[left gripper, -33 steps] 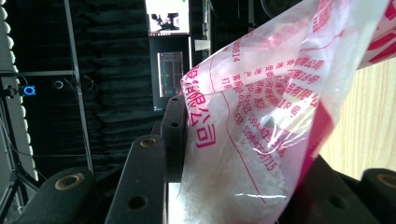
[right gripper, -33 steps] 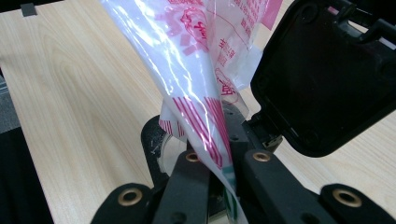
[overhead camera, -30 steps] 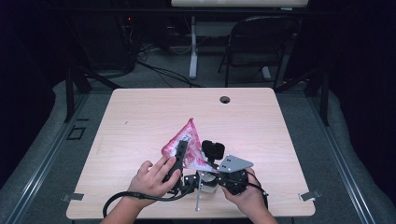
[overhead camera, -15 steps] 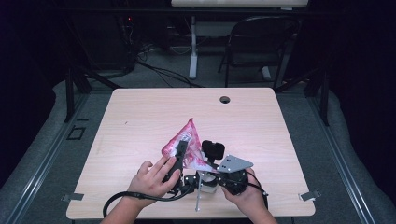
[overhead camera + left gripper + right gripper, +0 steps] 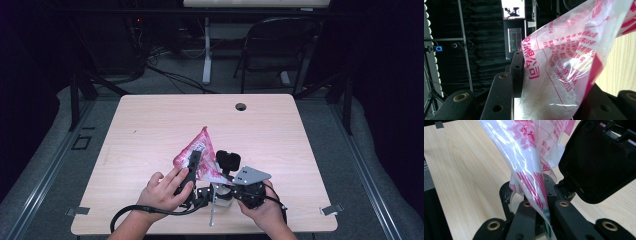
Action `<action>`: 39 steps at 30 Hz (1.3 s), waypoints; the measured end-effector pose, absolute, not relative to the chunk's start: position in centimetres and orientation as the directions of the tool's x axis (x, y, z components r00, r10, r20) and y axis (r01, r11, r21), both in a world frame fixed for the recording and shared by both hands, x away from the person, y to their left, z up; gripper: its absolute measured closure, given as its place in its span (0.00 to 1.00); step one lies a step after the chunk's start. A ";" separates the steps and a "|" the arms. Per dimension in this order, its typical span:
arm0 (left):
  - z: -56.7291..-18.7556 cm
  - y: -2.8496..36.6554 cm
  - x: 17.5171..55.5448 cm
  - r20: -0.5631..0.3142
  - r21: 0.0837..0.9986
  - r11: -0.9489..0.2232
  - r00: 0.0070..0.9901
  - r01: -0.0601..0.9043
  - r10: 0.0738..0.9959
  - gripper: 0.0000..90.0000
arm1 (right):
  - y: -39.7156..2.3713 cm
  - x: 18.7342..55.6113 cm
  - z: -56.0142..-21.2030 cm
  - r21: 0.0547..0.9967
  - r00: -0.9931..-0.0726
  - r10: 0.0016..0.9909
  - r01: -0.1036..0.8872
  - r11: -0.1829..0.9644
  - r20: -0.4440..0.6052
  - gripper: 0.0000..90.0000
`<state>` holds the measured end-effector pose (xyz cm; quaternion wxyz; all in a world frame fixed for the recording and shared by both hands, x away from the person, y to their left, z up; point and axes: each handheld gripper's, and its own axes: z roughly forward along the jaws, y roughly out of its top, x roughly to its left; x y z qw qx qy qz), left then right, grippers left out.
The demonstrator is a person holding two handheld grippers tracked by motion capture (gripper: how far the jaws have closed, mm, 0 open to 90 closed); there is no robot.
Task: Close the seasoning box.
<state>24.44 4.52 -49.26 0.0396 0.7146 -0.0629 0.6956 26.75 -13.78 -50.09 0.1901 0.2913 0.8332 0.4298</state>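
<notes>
With both the left claw (image 5: 192, 162) and right claw (image 5: 541, 207) clamped on the thin pink bag (image 5: 197, 152) at the frame's lower centre, pulling apart could tear it.

Looks like a lab/studio: black curtains (image 5: 30, 60), floor cables (image 5: 165, 75) (monitors (image 5: 514, 40) behind), lone wooden table (image 5: 150, 120).

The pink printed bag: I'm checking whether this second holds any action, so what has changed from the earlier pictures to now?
Nothing visibly changed: the pink printed bag stays pinched by the right gripper and the left gripper, both hands in place.
</notes>
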 end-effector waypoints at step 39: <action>-49.9 5.4 24.5 0.997 0.035 -0.992 0.066 -0.120 0.027 0.76 | -13.5 26.6 -49.8 0.821 -0.761 0.643 0.312 0.478 -0.085 1.00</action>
